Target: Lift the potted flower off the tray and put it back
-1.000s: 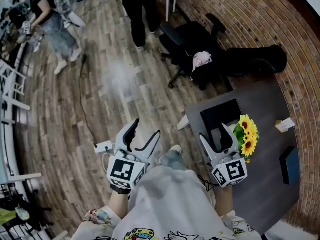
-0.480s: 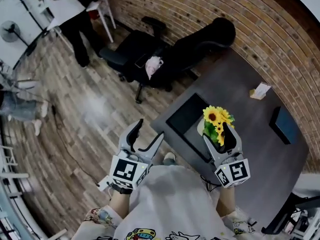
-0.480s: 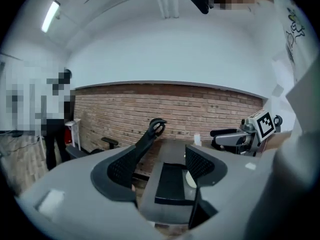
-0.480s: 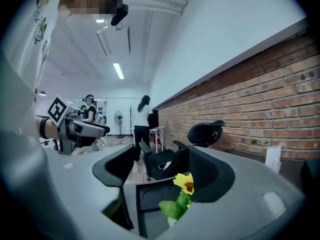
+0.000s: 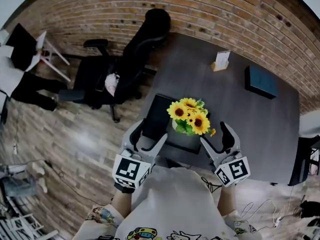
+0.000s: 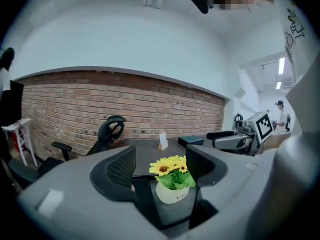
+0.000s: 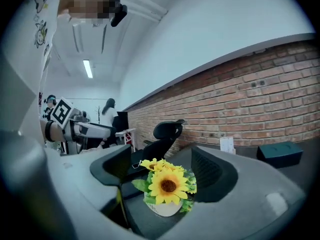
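You're swinging round to the table (image 5: pixel 240 109), and the potted flower (image 5: pixel 189 118) is sliding into centre frame.
Left gripper (image 5: pixel 147 136) is hanging wide, right gripper (image 5: pixel 216 136) has just been opening, nothing between either's jaws; the flower is sitting on the tray (image 5: pixel 157 114), and the lift looks yet to start.

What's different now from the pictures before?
The person turned to face the dark grey table. The left tongs swung from above the wooden floor to the edge of the black tray; the right tongs came to the right of the yellow sunflowers in their white pot, jaws just opening wider, nothing between them. The flowers stayed on the tray, untouched.
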A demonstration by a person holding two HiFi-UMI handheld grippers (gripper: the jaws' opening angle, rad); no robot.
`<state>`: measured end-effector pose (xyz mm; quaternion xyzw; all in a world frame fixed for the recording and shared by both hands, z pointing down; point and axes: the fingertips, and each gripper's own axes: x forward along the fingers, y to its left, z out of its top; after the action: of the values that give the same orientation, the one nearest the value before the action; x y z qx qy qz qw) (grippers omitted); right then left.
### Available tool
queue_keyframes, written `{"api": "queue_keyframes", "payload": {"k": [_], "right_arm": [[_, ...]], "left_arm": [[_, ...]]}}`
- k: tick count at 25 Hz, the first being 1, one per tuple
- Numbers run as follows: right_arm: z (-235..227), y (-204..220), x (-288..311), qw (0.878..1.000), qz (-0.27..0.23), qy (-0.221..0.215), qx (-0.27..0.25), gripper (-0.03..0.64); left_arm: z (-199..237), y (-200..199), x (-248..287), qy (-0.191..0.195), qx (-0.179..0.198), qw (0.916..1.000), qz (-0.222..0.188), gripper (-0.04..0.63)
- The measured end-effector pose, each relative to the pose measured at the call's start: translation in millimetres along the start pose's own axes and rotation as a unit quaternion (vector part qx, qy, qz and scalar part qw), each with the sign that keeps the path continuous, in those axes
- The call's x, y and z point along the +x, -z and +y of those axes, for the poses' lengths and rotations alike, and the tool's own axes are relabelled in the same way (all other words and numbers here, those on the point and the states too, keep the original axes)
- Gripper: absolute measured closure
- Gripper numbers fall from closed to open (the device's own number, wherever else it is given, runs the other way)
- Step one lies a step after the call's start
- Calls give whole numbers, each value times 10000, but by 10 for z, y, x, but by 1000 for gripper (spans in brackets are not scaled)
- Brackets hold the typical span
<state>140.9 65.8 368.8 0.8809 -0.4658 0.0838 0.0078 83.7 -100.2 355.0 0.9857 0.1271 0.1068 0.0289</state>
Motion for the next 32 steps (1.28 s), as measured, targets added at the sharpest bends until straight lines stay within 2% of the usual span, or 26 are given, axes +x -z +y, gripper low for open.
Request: {"api": "queue_keyframes", "payload": {"k": [6, 10, 18, 32], "right_arm": [[-64, 57, -81, 9982, 25, 579, 182, 238], [-10, 56, -28, 9968, 26, 774, 180, 238], [37, 34, 36, 9979, -15, 610, 198, 213], [-22, 122, 84, 9993, 144, 225, 254, 192]], "left_arm": [[-23, -32, 233, 690, 90, 9975, 119, 273], [18, -9, 281, 1015, 143, 9945, 202, 273], [32, 82, 421, 1265, 107, 9914, 310, 268], [-219, 162, 577, 1576, 169, 9862, 475, 255]]}}
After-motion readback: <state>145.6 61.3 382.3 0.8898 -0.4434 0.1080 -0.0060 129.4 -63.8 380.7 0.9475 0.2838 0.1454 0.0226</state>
